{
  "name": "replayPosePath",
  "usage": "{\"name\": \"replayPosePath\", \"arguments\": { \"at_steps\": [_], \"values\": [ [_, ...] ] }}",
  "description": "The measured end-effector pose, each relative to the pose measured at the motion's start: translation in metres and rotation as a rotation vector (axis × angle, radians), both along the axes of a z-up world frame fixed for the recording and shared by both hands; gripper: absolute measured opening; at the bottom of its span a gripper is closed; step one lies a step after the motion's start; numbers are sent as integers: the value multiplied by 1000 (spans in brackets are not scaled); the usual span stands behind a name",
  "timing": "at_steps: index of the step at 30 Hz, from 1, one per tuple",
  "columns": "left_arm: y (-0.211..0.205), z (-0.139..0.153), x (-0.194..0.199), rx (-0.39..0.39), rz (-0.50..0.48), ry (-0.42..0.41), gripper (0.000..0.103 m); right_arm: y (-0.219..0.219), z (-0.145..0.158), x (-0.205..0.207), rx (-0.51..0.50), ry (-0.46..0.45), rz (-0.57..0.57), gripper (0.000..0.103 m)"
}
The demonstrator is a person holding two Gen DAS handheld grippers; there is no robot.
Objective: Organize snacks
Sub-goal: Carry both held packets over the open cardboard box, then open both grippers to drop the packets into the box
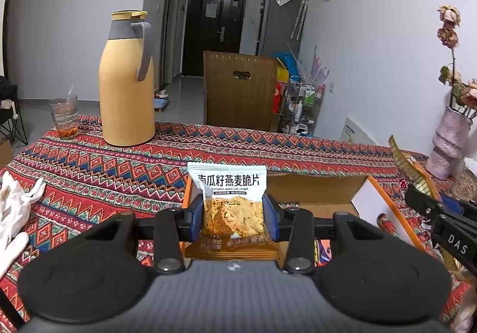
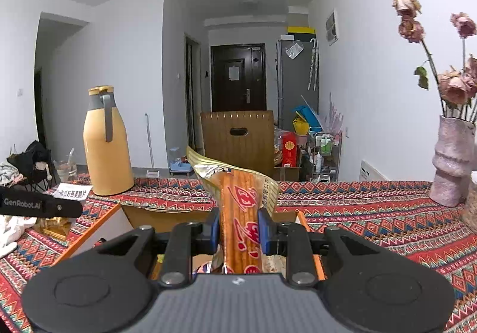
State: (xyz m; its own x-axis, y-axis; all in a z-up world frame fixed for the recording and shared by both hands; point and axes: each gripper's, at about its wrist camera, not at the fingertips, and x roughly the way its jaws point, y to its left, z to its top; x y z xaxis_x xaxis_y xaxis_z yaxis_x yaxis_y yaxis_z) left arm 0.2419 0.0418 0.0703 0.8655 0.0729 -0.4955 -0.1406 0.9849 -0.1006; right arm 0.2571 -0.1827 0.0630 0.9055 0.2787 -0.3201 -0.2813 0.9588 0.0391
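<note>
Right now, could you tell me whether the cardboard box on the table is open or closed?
Open: the cardboard box shows its bare inside, with one flap folded outward onto the table.

Open cardboard box (image 1: pixel 322 190) at the table's near edge, its raised flaps fencing both sides, yellow thermos jug (image 1: pixel 126 79) and glass (image 1: pixel 64 117) crowding the far left corner, pink vase (image 2: pixel 451 160) blocking the far right, bare patterned tablecloth (image 2: pixel 357 202) free between them

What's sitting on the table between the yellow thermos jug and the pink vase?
Only bare patterned tablecloth between yellow thermos jug and pink ceramic vase, in the right wrist view.
</note>
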Motion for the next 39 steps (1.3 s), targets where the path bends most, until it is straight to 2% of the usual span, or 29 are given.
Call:
{"name": "replayPosePath", "arguments": {
  "at_steps": [10,20,23,26,27,28,29,30,31,33,39],
  "values": [
    [4,-27,22,3,42,2,41,6,-22,31,12,7,-16,25],
    [5,-44,30,8,30,49,41,11,-43,45,-3,80,-7,25],
    [6,-44,29,10,32,46,47,13,-45,45,-4,85,-2,26],
    [3,-43,24,24,35,25,67,13,-45,44,-3,83,-5,33],
    [3,-42,22,25,37,17,79,13,-45,44,-1,87,-2,42],
    [3,-41,21,27,42,8,90,11,-45,43,7,88,-1,61],
    [3,-40,18,28,50,-3,94,9,-44,41,14,84,-4,71],
    [3,-38,16,29,61,-15,103,8,-43,39,18,75,-8,87],
    [3,-36,13,28,73,-30,103,7,-42,37,25,66,-9,97],
    [5,-32,9,22,79,-43,103,4,-40,33,42,57,-8,103],
    [5,-28,5,14,75,-47,103,3,-37,28,56,53,-7,103]
  ]
}}
